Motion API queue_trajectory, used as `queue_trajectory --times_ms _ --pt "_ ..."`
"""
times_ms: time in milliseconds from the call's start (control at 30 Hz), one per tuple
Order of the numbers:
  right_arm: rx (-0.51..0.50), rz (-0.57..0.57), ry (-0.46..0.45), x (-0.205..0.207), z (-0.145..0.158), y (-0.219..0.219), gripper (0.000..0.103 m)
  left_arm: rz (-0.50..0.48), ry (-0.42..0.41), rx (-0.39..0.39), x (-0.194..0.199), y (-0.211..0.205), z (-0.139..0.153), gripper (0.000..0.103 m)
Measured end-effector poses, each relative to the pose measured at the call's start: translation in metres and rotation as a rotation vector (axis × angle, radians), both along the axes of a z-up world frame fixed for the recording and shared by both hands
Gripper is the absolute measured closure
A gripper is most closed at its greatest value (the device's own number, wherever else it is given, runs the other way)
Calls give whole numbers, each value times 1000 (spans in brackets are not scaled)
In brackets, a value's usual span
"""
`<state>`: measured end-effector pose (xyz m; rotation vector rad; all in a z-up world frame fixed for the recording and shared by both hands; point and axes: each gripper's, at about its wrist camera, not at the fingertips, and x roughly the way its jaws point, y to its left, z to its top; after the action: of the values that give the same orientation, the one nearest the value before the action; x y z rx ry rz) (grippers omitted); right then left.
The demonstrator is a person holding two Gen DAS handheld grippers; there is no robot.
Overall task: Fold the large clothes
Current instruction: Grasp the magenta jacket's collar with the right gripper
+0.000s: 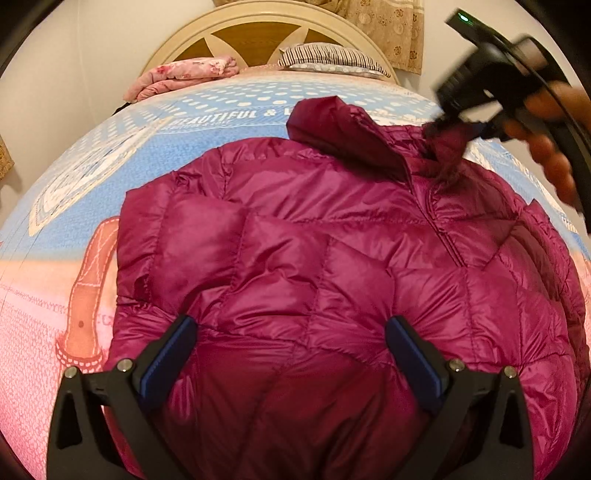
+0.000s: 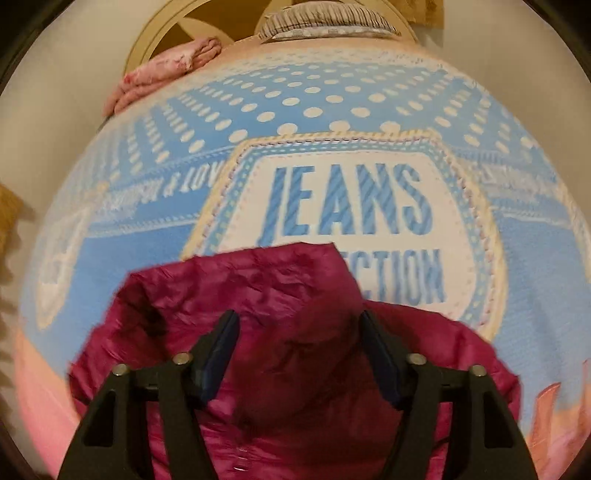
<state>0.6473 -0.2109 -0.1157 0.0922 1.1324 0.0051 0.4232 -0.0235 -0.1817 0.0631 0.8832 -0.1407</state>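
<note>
A magenta quilted puffer jacket [image 1: 314,258] lies spread on the bed, collar toward the headboard. My left gripper [image 1: 291,328] is open, its fingers wide apart just above the jacket's lower body. My right gripper [image 2: 297,325] is open over the jacket's collar end [image 2: 258,295]. In the left wrist view the right gripper [image 1: 439,127] shows at the upper right, held by a hand, its tip at the collar. Whether it touches the fabric I cannot tell.
The bed sheet [image 2: 332,110] is blue with white dots and a "JEANS" print, pink toward the near side. A folded pink blanket [image 1: 181,77] and a striped pillow [image 1: 328,57] lie by the cream headboard [image 1: 258,18]. A curtain [image 1: 391,29] hangs at the back right.
</note>
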Motion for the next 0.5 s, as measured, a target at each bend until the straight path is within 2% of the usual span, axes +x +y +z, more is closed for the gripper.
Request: queue_trajectory --times_ms 33,67,100,300,400,500 --pt "-8 6 0 -3 -1 -3 71 0 0 0 0 0 0 0" --pt "-27 22 -11 -11 0 -6 82 0 0 1 0 0 0 0" --pt "-43 39 -25 -20 1 -11 88 0 0 1 0 0 0 0" --pt "-50 62 -86 -58 2 -43 92 -2 -7 -7 -1 1 1 0" --pt "-21 43 -88 -66 -11 -57 92 -10 -21 -62 -6 13 12 0" --pt "-8 45 -110 -72 -21 -60 92 24 -57 -118 -11 29 34 0"
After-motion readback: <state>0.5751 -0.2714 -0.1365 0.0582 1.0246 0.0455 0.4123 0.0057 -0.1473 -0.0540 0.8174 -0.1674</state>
